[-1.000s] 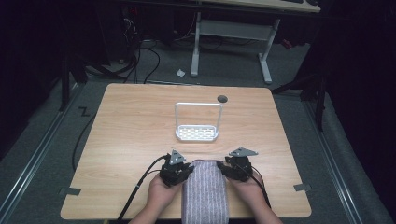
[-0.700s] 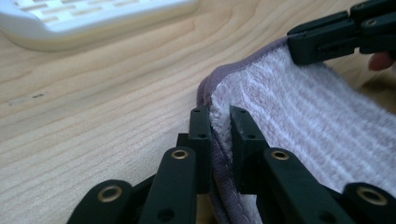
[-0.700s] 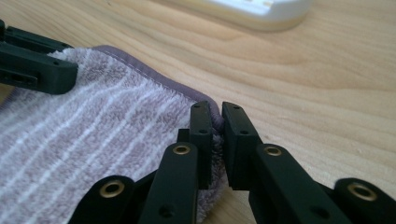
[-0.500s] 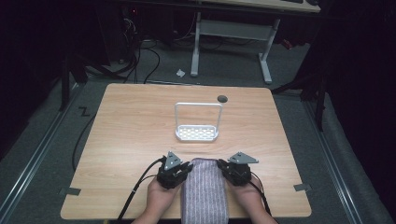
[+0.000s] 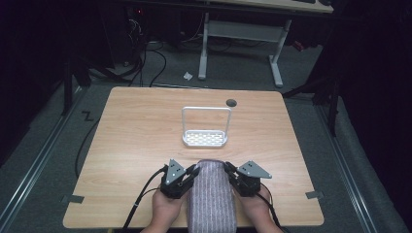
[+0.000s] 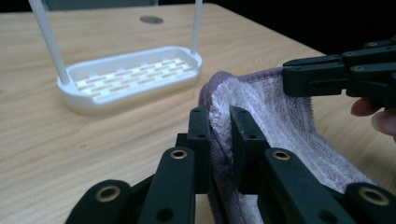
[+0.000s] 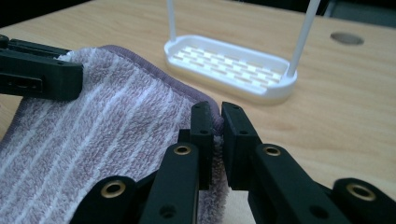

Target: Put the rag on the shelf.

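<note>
A purple striped towel [image 5: 211, 196] lies at the table's near edge and hangs over it toward me. My left gripper [image 5: 193, 172] is shut on the towel's far left corner [image 6: 219, 116]. My right gripper [image 5: 229, 171] is shut on the far right corner [image 7: 215, 122]. In the left gripper view the right gripper's black jaws [image 6: 336, 74] pinch the towel [image 6: 280, 121] on the far side. In the right gripper view the left gripper's jaw [image 7: 37, 70] sits on the towel [image 7: 102, 135] at the left.
A white rack [image 5: 205, 138] with a tall wire handle stands at the table's centre, just beyond the towel; it is also in both gripper views [image 6: 126, 77] [image 7: 229, 65]. A round grommet hole [image 5: 231, 103] lies behind it. The wooden table [image 5: 136, 131] has free room left and right.
Both grippers and the towel have drawn slightly toward the near edge; the towel's far edge sits a little nearer me than a second ago. The grips are unchanged.
</note>
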A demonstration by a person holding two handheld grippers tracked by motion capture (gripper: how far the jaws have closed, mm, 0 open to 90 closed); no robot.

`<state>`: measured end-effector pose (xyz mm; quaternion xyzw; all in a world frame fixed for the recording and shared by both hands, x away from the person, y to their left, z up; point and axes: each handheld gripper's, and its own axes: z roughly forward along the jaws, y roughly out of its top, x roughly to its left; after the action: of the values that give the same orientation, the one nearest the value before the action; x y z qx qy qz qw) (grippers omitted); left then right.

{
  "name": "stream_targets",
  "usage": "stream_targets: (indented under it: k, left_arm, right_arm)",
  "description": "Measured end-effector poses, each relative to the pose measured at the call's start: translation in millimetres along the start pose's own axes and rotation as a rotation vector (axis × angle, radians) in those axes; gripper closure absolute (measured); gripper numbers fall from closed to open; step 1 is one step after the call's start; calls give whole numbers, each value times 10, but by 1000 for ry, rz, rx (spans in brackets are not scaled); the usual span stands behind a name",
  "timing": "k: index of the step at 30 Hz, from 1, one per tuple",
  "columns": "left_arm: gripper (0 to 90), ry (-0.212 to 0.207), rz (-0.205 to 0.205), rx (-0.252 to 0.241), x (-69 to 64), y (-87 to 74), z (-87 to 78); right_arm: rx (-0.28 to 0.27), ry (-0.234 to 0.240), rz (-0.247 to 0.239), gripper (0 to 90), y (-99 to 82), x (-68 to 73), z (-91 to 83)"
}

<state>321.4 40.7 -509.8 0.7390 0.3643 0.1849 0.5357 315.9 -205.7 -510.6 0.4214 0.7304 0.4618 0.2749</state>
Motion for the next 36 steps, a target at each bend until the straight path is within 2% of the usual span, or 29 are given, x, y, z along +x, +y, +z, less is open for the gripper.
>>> stream_targets:
  k: [4,6,12,20,31,36]
  left_arm:
    - [797,21,33,-29,-37,87,-37]
    - [798,26,30,-44,-20,142,-58]
    - [800,35,33,-87,47,269,-147]
    - [799,42,65,-154,34,550,-222]
    - [802,56,105,-225,15,925,-278]
    - [802,60,130,-254,6,1082,-303]
  right_arm:
    - [-62,-14,-12,840,94,15,-46]
    - [-70,-18,-15,840,120,16,-54]
    - [-158,-36,-51,840,357,-3,-144]
    - [-221,-31,-33,840,601,-53,-218]
    - [-329,-50,-47,840,956,-84,-375]
    - [-358,-54,-52,841,1085,-100,-427]
